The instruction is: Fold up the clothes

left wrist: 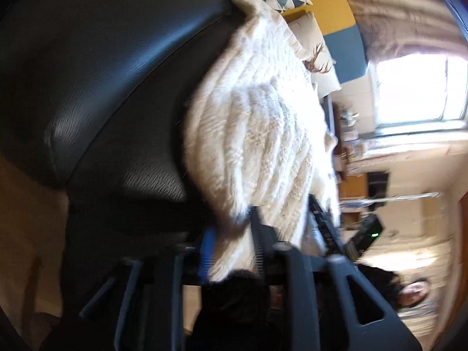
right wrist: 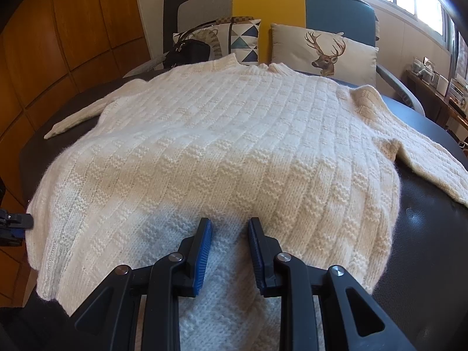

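Cream knit sweater [right wrist: 222,146] lies flat on black table [right wrist: 433,234]. Left gripper [left wrist: 234,234] pinches hem corner; right gripper [right wrist: 229,228] spread above hem. Hem corner should be kept taut, edges aligned.

Cream knitted sweater [right wrist: 216,146]: raised basket-weave checks, ribbed collar, centre frame. Black leather-look tabletop [right wrist: 433,234], lower right. Beige cushion with brown stag's head [right wrist: 324,49], upper right. White cushion with blue and grey triangles [right wrist: 244,41], upper centre. Grey, yellow and teal panelled sofa back [right wrist: 269,5] behind.
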`<action>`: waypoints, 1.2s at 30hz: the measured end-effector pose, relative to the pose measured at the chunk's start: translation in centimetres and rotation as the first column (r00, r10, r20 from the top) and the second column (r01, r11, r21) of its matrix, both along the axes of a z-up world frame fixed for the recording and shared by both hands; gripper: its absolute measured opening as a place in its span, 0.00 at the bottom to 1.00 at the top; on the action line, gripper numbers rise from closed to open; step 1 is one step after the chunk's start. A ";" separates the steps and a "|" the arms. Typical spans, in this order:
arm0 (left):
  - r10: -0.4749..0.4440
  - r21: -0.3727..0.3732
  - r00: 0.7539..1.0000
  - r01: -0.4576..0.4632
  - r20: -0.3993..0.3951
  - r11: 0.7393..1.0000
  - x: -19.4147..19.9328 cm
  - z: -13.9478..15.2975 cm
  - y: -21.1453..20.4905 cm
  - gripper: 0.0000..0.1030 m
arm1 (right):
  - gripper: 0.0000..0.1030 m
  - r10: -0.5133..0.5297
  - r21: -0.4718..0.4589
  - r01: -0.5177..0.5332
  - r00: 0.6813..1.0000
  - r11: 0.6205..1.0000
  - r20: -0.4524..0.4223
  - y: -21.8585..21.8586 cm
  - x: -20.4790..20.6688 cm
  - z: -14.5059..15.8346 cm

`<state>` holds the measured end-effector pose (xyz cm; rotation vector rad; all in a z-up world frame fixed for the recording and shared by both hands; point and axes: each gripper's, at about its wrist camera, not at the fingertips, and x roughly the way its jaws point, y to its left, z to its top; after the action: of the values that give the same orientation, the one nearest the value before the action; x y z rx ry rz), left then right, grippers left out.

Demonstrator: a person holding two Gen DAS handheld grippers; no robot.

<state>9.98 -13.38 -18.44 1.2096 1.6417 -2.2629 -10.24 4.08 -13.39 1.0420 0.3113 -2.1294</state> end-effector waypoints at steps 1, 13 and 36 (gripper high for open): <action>-0.010 0.001 1.000 0.010 -0.013 1.000 -0.4 0.7 0.3 0.06 | 0.24 0.002 -0.004 -0.002 1.000 1.000 -0.001 0.1 0.0 0.0; -0.297 -0.173 0.934 0.265 -0.197 0.949 -15.7 12.4 6.7 0.05 | 0.24 0.001 -0.099 0.002 0.999 0.995 0.033 1.4 -0.4 -0.3; -0.403 -0.821 0.892 0.379 0.202 0.427 -7.3 7.2 11.4 0.43 | 0.24 -0.020 -0.156 0.034 0.995 0.987 0.095 1.9 -0.9 -0.3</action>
<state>2.70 -1.94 -11.27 1.2989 0.0164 -2.7435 -11.11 6.02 -13.74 1.0543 0.0821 -2.0840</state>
